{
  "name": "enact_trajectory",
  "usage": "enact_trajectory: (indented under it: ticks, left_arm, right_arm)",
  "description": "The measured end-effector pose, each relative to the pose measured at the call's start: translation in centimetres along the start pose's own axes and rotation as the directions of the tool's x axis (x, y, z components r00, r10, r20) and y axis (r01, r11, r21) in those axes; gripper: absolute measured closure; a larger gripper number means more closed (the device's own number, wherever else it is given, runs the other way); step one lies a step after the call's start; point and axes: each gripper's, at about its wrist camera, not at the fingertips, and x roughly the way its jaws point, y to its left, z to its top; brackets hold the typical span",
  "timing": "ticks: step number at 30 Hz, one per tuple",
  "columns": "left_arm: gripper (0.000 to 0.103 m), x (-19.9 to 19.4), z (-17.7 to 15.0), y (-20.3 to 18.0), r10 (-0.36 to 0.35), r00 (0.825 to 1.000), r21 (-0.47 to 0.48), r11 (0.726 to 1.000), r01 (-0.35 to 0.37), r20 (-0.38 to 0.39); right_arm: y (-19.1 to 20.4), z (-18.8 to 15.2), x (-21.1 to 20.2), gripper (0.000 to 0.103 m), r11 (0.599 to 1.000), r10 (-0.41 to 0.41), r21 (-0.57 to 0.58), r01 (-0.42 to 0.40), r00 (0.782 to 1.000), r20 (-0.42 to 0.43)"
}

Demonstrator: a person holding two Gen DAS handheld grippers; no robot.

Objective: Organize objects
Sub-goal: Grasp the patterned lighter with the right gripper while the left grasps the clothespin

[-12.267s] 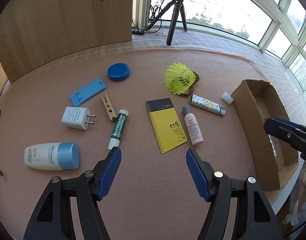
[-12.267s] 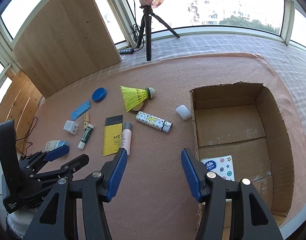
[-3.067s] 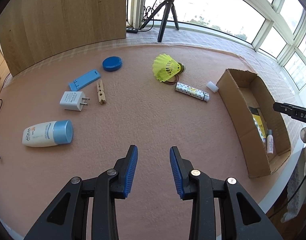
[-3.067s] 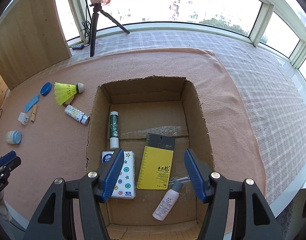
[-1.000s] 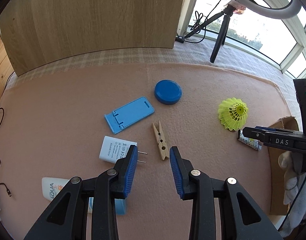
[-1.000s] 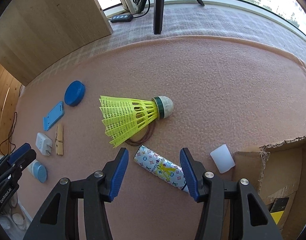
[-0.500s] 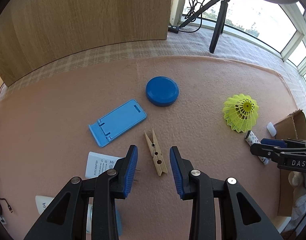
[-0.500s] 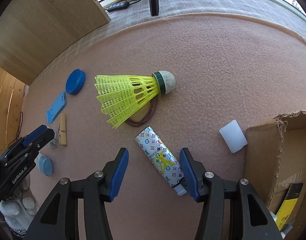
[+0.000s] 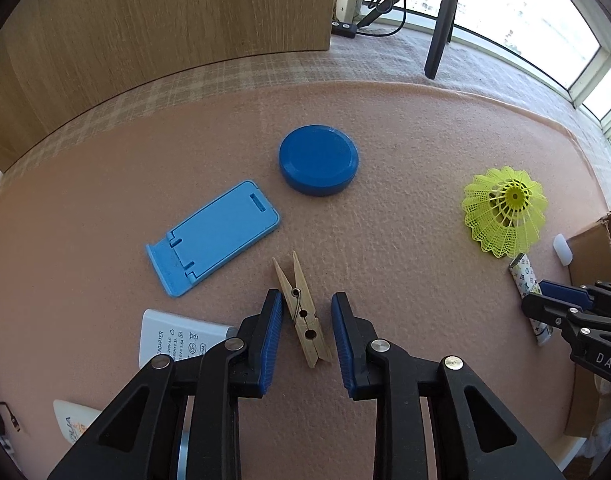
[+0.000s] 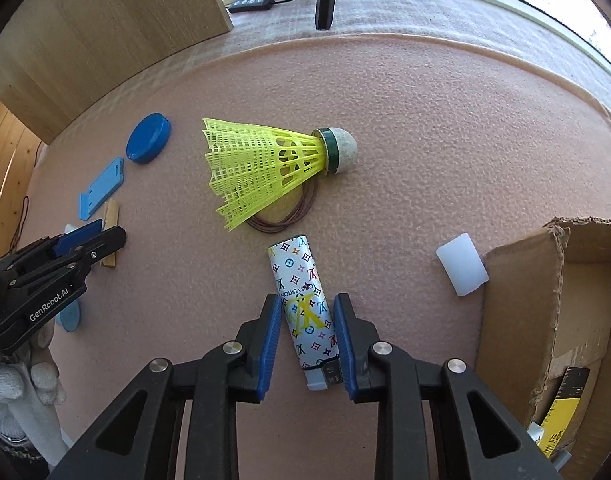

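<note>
My left gripper (image 9: 306,312) is open, low over the pink mat, its jaws either side of a wooden clothespin (image 9: 301,307) with small gaps. My right gripper (image 10: 307,320) is open, its jaws close on both sides of a patterned lighter (image 10: 304,307) that lies on the mat; whether the pads touch it I cannot tell. The lighter also shows in the left wrist view (image 9: 528,289), with the right gripper (image 9: 561,304) over it. The cardboard box (image 10: 561,320) stands at the right, a yellow ruler (image 10: 561,420) inside it.
On the mat lie a yellow shuttlecock (image 10: 265,168) over a rubber band (image 10: 293,216), a white cap (image 10: 461,270) by the box, a blue lid (image 9: 318,165), a blue phone stand (image 9: 213,236), a white adapter (image 9: 177,338) and a lotion bottle (image 9: 75,424). A tripod leg (image 9: 439,36) stands behind.
Both grippers have moved forward and down. The left one now straddles the clothespin, and the right one now straddles the lighter with its jaws narrowed.
</note>
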Motion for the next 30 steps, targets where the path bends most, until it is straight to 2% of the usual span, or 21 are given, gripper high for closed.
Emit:
enact_trajectory:
  ticks: [4, 11, 19, 26, 30]
  left_arm:
    - [0.090, -0.1, -0.3, -0.1, -0.001, 1.000, 0.000, 1.000, 0.001, 0.009]
    - [0.090, -0.6, -2.1, -0.8, -0.014, 1.000, -0.010, 1.000, 0.014, 0.023]
    - [0.090, -1.6, -5.2, -2.3, -0.040, 0.999, -0.037, 0.998, 0.041, 0.030]
    - [0.090, -4.0, -6.1, -4.5, -0.039, 0.997, -0.010, 0.999, 0.040, 0.073]
    - [0.090, -5.8, -5.9, -6.6, -0.061, 0.992, 0.018, 0.998, 0.059, 0.109]
  right_arm:
    - [0.0, -0.4, -0.1, 0.081, 1.000, -0.009, -0.009, 0.009, 1.000, 0.007]
    - [0.2, -1.7, -0.6, 0.082, 1.000, -0.010, -0.023, 0.010, 1.000, 0.019]
    - [-0.1, -4.0, -1.3, 0.082, 0.999, 0.032, 0.002, -0.032, 0.999, 0.042]
    - [-0.9, -5.9, -4.6, 0.082, 0.998, 0.065, 0.015, -0.067, 0.992, 0.106]
    - [-1.9, -6.9, -6.9, 0.082, 0.997, 0.071, 0.019, -0.075, 0.986, 0.151]
